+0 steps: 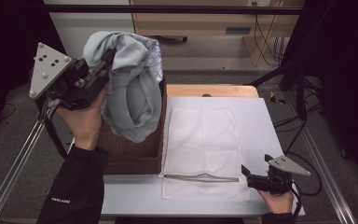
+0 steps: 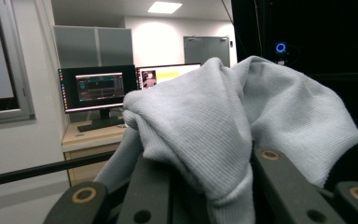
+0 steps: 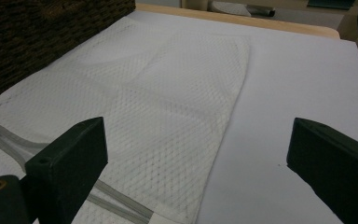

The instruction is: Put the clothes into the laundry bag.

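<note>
Grey knit garment (image 1: 133, 88) hangs clamped in the left gripper (image 1: 106, 63), above the wicker basket (image 1: 135, 156). White mesh laundry bag (image 1: 203, 140) lies toward four o'clock, long axis twelve-to-six. Nearer its zipper (image 1: 200, 177), the right gripper (image 1: 248, 176) waits wide open, empty.

A white mesh laundry bag (image 1: 204, 149) lies flat at the table's centre, its grey zipper (image 1: 200, 177) toward six o'clock, with a dark wicker basket (image 1: 133, 156) touching it at nine o'clock (two monitors (image 2: 100, 88) glow beyond).
</note>
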Motion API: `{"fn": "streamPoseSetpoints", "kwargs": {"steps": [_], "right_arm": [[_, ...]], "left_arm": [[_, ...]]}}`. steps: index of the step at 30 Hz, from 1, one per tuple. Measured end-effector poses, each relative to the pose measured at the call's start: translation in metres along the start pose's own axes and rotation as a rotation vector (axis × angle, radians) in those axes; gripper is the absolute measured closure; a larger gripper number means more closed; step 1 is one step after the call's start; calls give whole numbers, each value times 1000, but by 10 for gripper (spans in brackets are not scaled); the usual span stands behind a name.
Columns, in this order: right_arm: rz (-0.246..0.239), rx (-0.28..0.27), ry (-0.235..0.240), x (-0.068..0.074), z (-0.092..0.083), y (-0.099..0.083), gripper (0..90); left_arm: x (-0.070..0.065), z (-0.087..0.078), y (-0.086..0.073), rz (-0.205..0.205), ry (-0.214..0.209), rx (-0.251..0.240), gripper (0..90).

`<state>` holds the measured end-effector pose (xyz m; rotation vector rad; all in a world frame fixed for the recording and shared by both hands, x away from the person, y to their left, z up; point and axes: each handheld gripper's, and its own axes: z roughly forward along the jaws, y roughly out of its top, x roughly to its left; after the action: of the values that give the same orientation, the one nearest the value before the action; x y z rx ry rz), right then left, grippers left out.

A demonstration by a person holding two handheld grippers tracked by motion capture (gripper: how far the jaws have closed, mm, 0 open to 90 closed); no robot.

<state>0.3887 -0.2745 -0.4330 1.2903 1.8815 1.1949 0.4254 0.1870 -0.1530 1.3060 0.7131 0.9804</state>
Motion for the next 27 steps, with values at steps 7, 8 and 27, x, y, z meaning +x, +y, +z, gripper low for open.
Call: {"fn": "streamPoseSetpoints", "kwargs": {"steps": [7, 8, 27], "right_arm": [[-1, -6, 1, 0, -1, 0, 57], [-1, -6, 0, 0, -1, 0, 58], [2, -19, 4, -3, -4, 2, 63]], "left_arm": [[-16, 4, 5, -5, -41, -10, 752], [-19, 5, 6, 2, -48, -14, 752], [-85, 36, -4, -11, -197, -3, 752]]}}
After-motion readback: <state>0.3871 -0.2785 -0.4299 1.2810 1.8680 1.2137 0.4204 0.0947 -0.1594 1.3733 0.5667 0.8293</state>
